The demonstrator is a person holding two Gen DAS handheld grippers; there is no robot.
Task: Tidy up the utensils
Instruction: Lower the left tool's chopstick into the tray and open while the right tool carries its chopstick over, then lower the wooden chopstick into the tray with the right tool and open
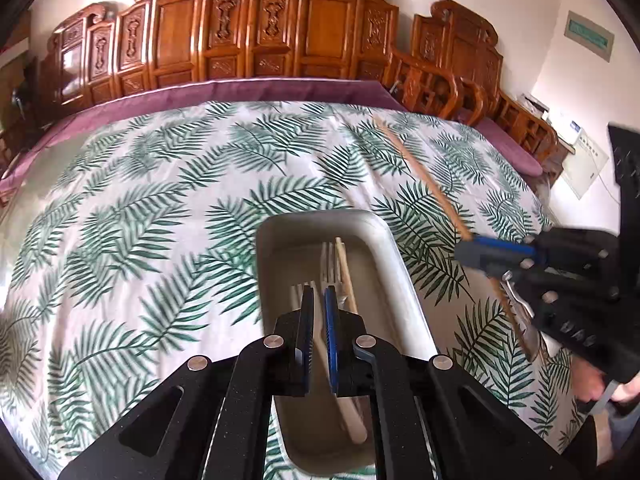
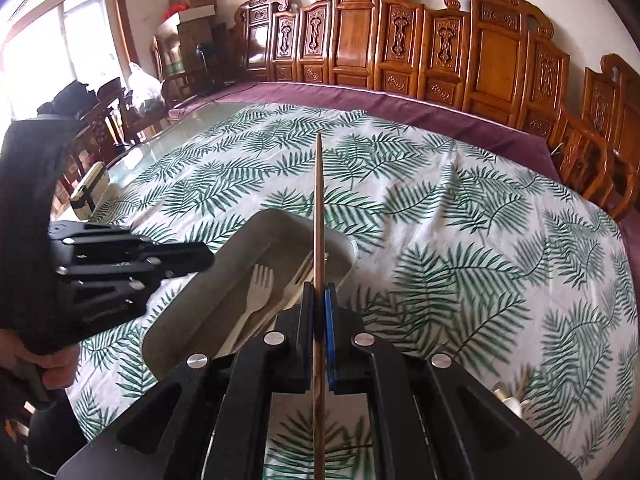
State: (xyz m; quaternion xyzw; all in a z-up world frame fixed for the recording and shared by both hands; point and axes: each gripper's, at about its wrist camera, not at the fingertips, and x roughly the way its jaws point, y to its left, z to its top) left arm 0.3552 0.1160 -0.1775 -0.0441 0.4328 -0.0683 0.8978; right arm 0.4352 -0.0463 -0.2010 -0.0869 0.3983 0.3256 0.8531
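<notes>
I count one grey tray on the leaf-print cloth. Inside it I make out two pale forks and one wooden chopstick. A second chopstick is pinched in my right gripper, so that makes two chopsticks in all. Two grippers are in sight, the right one and the left gripper, whose fingers are closed with nothing between them. A few more utensils lie by the cloth's near edge; I cannot count those.
</notes>
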